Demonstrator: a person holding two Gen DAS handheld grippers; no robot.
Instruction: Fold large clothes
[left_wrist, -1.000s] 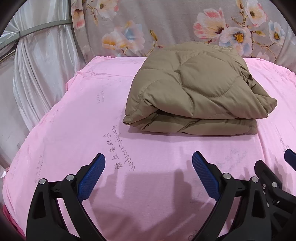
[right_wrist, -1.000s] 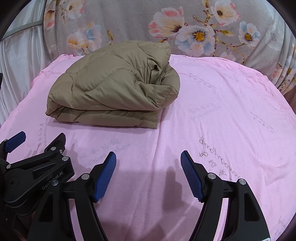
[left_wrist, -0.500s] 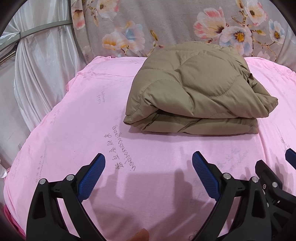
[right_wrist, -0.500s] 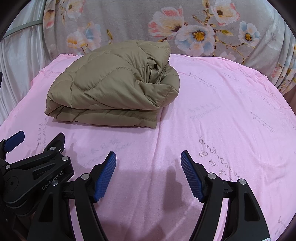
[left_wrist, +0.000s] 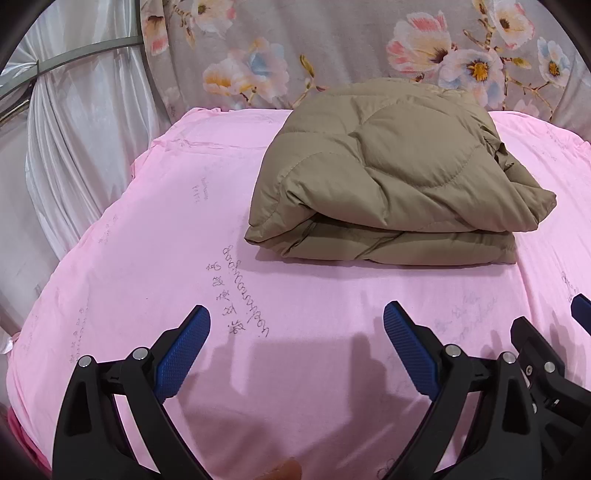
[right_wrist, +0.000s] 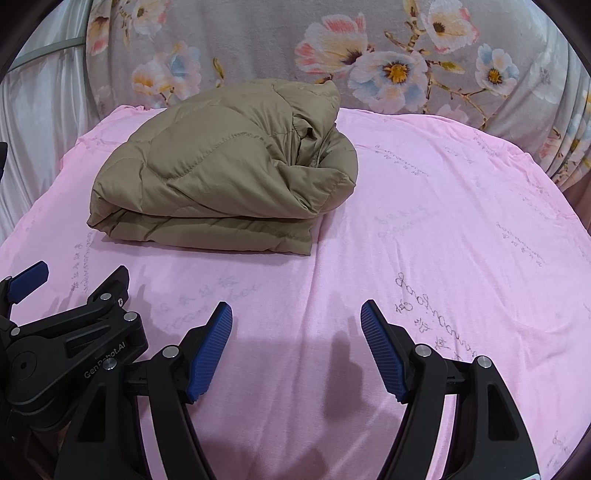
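Hidden or cut off: the black arms of the left gripper (left_wrist: 297, 326) and the right gripper (right_wrist: 296, 321) were cut off by the lower frame edges; the hands holding them were not seen, apart from a small blurred skin-toned shape at 6 o'clock in the left wrist view.
Neighbouring gripper: part of the right gripper was seen at 4 o'clock in the left wrist view, and part of the left gripper at 8 o'clock in the right wrist view.
Left fingers: the blue pads (left_wrist: 183, 354) were held wide apart, with only pink sheet between them.
Right fingers: the blue pads (right_wrist: 210, 356) were spread wide, and nothing was gripped.
Task item: a tan quilted jacket (left_wrist: 395, 184) was lying folded into a thick bundle on the pink sheet (left_wrist: 147, 229), at 12 o'clock from the left gripper and 11 o'clock from the right, well apart from both.
Inside the fold: the inner layers could not be made out.
Writing: "GenRobot.AI" was read on the left gripper's body; faint grey script printed on the sheet was not legible.
Background: a grey floral fabric (right_wrist: 406, 55) was seen behind the sheet, and a white curtain (left_wrist: 85, 122) at 10 o'clock.
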